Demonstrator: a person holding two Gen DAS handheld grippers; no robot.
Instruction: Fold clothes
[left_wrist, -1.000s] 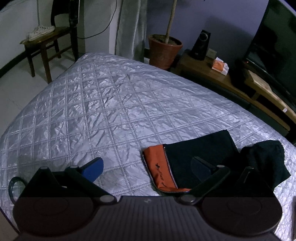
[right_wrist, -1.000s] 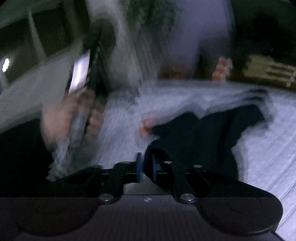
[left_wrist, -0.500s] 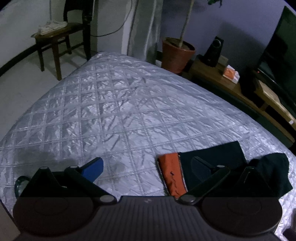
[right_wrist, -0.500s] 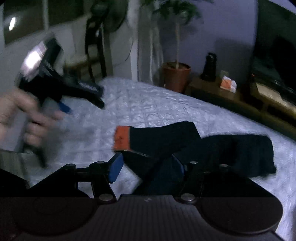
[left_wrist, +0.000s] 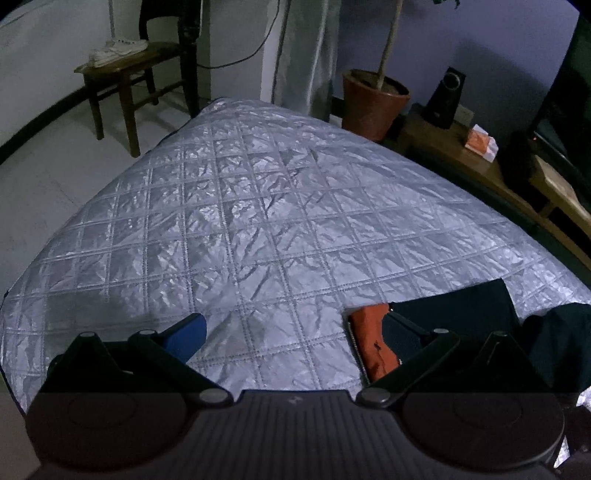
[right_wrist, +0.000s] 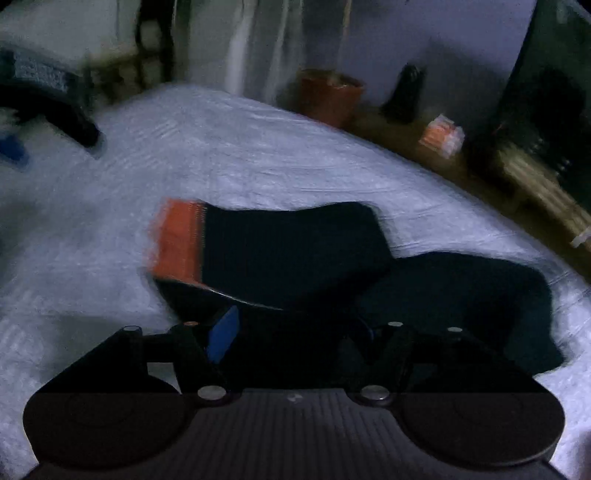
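Currently the left gripper (left_wrist: 291, 334) is held wide apart, empty, above the quilted bed cover (left_wrist: 258, 221). The dark garment (right_wrist: 295, 251), with its orange lining (right_wrist: 177, 240), is spread on the cover. The right gripper (right_wrist: 295, 332) appears parted over it, though blur obscures any contact.

L gripper (left_wrist: 295, 332) was held low w/ jaws spread wide, blue pad on its left finger (left_wrist: 186, 332) clearly showing. R gripper (right_wrist: 299, 328) was also spread apart, nothing clamped btwn its fingers; that view was motion-blurred.
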